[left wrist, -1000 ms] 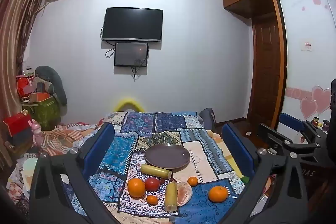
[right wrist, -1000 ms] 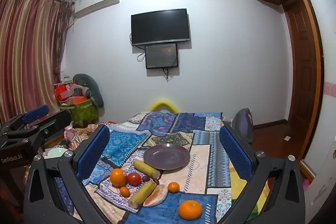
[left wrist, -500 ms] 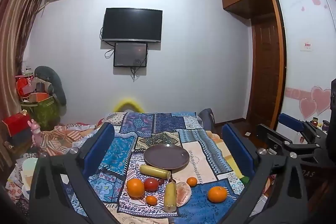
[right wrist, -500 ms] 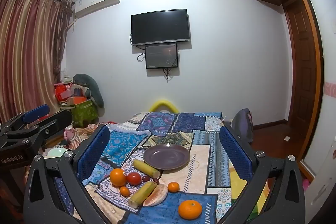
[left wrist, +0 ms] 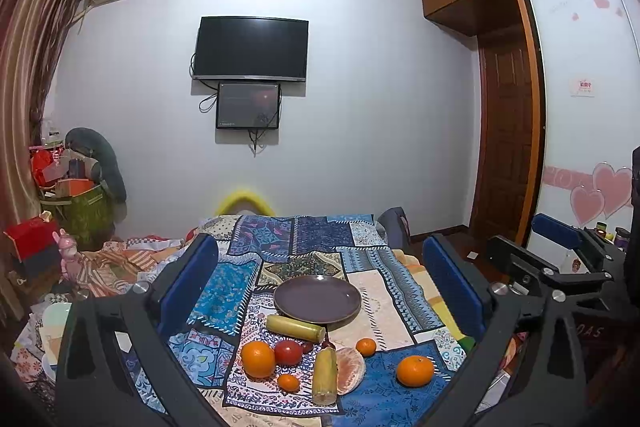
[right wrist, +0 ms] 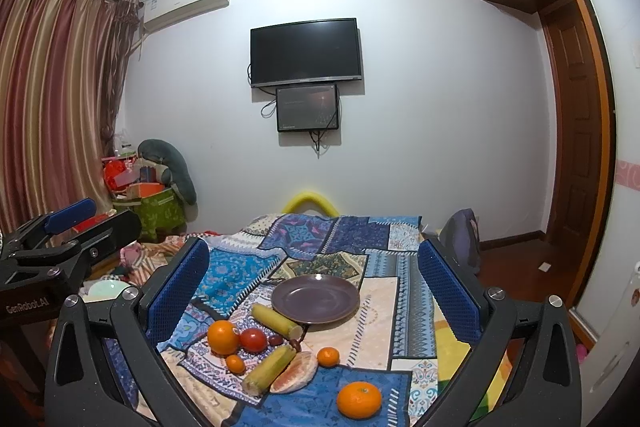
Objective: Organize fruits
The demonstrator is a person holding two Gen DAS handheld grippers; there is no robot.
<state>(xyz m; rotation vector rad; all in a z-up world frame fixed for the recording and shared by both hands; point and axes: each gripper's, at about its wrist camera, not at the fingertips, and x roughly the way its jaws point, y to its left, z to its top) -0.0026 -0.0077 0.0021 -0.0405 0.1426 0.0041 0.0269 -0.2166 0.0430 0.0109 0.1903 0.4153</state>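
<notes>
A dark purple plate lies empty on a patchwork cloth. In front of it lie two corn pieces, a big orange, a tomato, a peeled pomelo piece, two small tangerines and another orange apart at the right. My left gripper and right gripper are both open and empty, held above and short of the fruit.
The cloth covers a low table with a yellow object at its far end. Clutter and a green box stand at the left, a wardrobe and door at the right. A TV hangs on the far wall.
The left view has shifted very slightly; the fruit and plate have not moved. Both grippers stay open.
</notes>
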